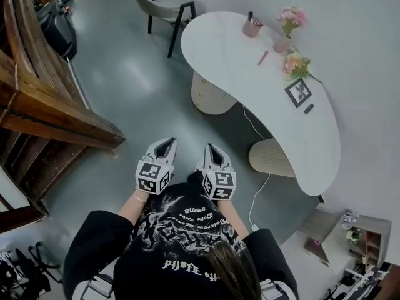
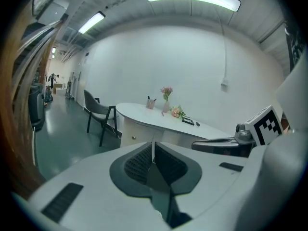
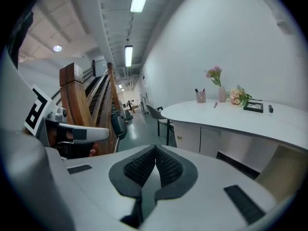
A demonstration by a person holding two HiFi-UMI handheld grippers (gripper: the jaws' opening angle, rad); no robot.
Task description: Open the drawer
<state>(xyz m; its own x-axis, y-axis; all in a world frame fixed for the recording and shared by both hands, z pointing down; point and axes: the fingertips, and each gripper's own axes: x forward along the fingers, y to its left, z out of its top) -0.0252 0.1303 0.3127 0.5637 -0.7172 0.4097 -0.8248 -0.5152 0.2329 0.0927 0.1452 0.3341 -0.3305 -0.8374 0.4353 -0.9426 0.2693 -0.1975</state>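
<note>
In the head view the left gripper (image 1: 165, 146) and the right gripper (image 1: 212, 152) are held side by side, near each other, over bare grey floor. A white curved desk (image 1: 250, 61) lies well ahead of their tips and to the right, with a cup of pens (image 1: 252, 27), flowers (image 1: 292, 19) and a picture frame (image 1: 299, 91) on top. A chair (image 1: 164, 5) stands beyond the desk's near end, and only this view shows the person's dark printed top (image 1: 187, 230). In the left gripper view the jaws are pressed together with nothing between them. The drawer (image 2: 137, 133), with its small round knob, sits in the cabinet under the desk, straight ahead of the tips and slightly left, well apart from them and looking shut. This view alone shows the other gripper off to the jaws' right. In the right gripper view the jaws also meet at the tips and are empty. The drawer lies ahead and to their right, and a wooden staircase (image 3: 79, 100) rises to their left, behind the left gripper.
</note>
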